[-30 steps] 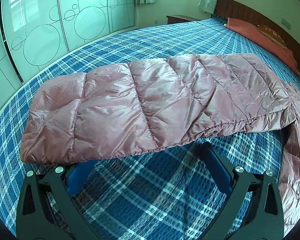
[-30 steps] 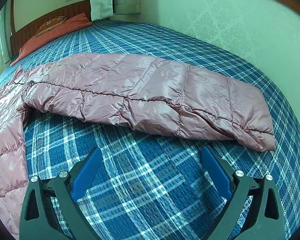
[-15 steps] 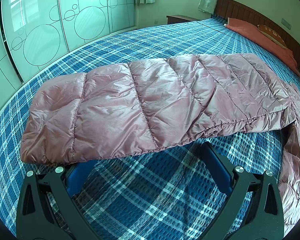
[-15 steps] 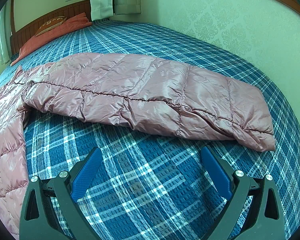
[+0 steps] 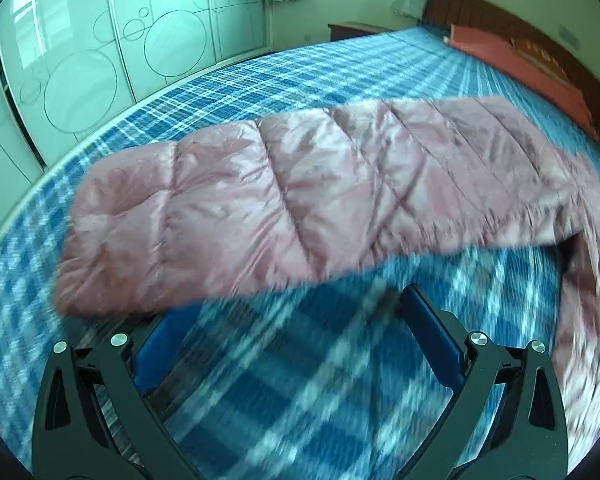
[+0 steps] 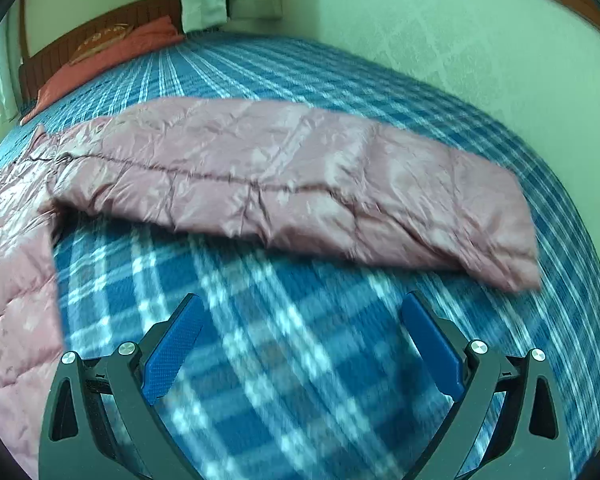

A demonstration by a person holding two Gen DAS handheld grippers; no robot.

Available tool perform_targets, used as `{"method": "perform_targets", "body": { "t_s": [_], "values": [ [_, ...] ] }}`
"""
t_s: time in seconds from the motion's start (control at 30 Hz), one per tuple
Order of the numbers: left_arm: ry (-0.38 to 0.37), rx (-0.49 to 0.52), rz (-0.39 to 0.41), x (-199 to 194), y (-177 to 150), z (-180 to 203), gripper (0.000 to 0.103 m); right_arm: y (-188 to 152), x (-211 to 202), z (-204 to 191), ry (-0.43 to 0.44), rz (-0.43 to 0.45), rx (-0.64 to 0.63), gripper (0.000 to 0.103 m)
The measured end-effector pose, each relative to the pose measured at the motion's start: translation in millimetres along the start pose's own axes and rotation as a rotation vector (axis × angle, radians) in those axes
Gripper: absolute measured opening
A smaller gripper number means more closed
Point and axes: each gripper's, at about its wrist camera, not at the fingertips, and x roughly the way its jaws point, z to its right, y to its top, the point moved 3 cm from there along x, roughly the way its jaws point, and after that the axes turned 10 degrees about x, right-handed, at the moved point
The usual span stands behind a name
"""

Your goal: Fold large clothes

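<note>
A shiny pink quilted down coat lies spread on the blue plaid bed. Its left sleeve (image 5: 300, 200) stretches across the left wrist view, cuff end at the left. Just short of that sleeve's near edge hovers my left gripper (image 5: 296, 320), open and empty, its left blue pad close under the cuff. In the right wrist view the right sleeve (image 6: 320, 188) runs across, cuff at the right, and the coat's body (image 6: 12, 288) fills the left edge. My right gripper (image 6: 300, 332) is open and empty over bare bedspread in front of that sleeve. Both views are motion-blurred.
The blue plaid bedspread (image 5: 300, 400) covers a wide bed. Red pillows (image 5: 532, 68) and a wooden headboard (image 6: 100, 36) stand at the far end. Sliding wardrobe doors (image 5: 80, 64) line the left side. A green wall (image 6: 480, 48) runs close along the right side.
Both grippers have started moving, blurring the views; each sleeve now sits slightly farther from the fingers. The coat itself has not shifted. Both grippers remain open.
</note>
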Motion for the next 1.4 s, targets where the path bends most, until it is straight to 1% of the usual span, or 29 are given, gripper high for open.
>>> {"method": "perform_targets", "body": {
  "t_s": [0.03, 0.1, 0.17, 0.23, 0.27, 0.3, 0.33, 0.43, 0.47, 0.5, 0.53, 0.6, 0.67, 0.73, 0.83, 0.93, 1.07, 1.23, 1.4],
  "values": [
    [0.012, 0.016, 0.001, -9.4, -5.9, 1.9, 0.101, -4.2, -10.6, 0.3, 0.005, -0.018, 0.015, 0.098],
    [0.001, 0.042, 0.036, -37.6, -22.2, 6.3, 0.101, -14.7, -37.8, -1.7, 0.027, -0.001, 0.029, 0.098],
    [-0.032, 0.044, 0.097, -76.8, -41.3, 12.2, 0.101, -30.8, -78.6, -8.4, 0.079, 0.051, 0.04, 0.098],
    [-0.084, 0.042, 0.127, -108.5, -57.8, 21.6, 0.101, -45.0, -110.4, -20.6, 0.144, 0.083, 0.024, 0.098],
    [-0.106, 0.048, 0.132, -120.4, -64.2, 26.7, 0.101, -52.0, -125.1, -28.9, 0.172, 0.094, 0.007, 0.098],
    [-0.139, 0.067, 0.144, -140.5, -73.3, 37.8, 0.101, -56.2, -134.2, -36.9, 0.188, 0.102, -0.01, 0.098],
    [-0.16, 0.085, 0.15, -153.4, -78.6, 46.5, 0.101, -63.7, -151.5, -50.6, 0.216, 0.117, -0.047, 0.098],
    [-0.225, 0.139, 0.171, -193.6, -90.7, 76.6, 0.101, -78.1, -184.1, -76.0, 0.265, 0.134, -0.104, 0.098],
    [-0.242, 0.146, 0.176, -207.7, -94.7, 86.0, 0.101, -83.4, -195.4, -83.5, 0.294, 0.132, -0.112, 0.098],
    [-0.258, 0.149, 0.18, -216.5, -96.1, 92.8, 0.101, -90.7, -208.9, -94.7, 0.341, 0.123, -0.132, 0.098],
    [-0.281, 0.149, 0.187, -229.5, -98.6, 99.2, 0.101, -98.9, -217.8, -98.4, 0.361, 0.12, -0.143, 0.098],
    [-0.316, 0.152, 0.205, -253.4, -104.3, 109.7, 0.101, -113.3, -237.4, -108.1, 0.391, 0.114, -0.181, 0.098],
    [-0.323, 0.162, 0.232, -275.3, -112.2, 118.3, 0.101, -126.0, -260.6, -116.8, 0.418, 0.129, -0.23, 0.098],
    [-0.306, 0.185, 0.253, -290.3, -120.4, 124.3, 0.101, -136.1, -275.4, -119.1, 0.431, 0.146, -0.249, 0.098],
    [-0.332, 0.217, 0.287, -309.1, -128.8, 128.9, 0.101, -143.3, -295.2, -117.6, 0.468, 0.161, -0.261, 0.098],
    [-0.34, 0.232, 0.305, -323.3, -135.6, 132.2, 0.101, -150.6, -309.1, -116.1, 0.476, 0.182, -0.27, 0.098],
    [-0.36, 0.237, 0.299, -333.6, -142.5, 132.8, 0.101, -159.3, -317.7, -116.7, 0.475, 0.19, -0.286, 0.098],
    [-0.328, 0.252, 0.323, -345.4, -149.0, 134.2, 0.101, -161.7, -320.0, -112.7, 0.465, 0.198, -0.284, 0.098],
    [-0.343, 0.26, 0.318, -350.0, -151.8, 136.0, 0.101, -163.3, -323.2, -108.1, 0.461, 0.201, -0.275, 0.098]
  ]
}}
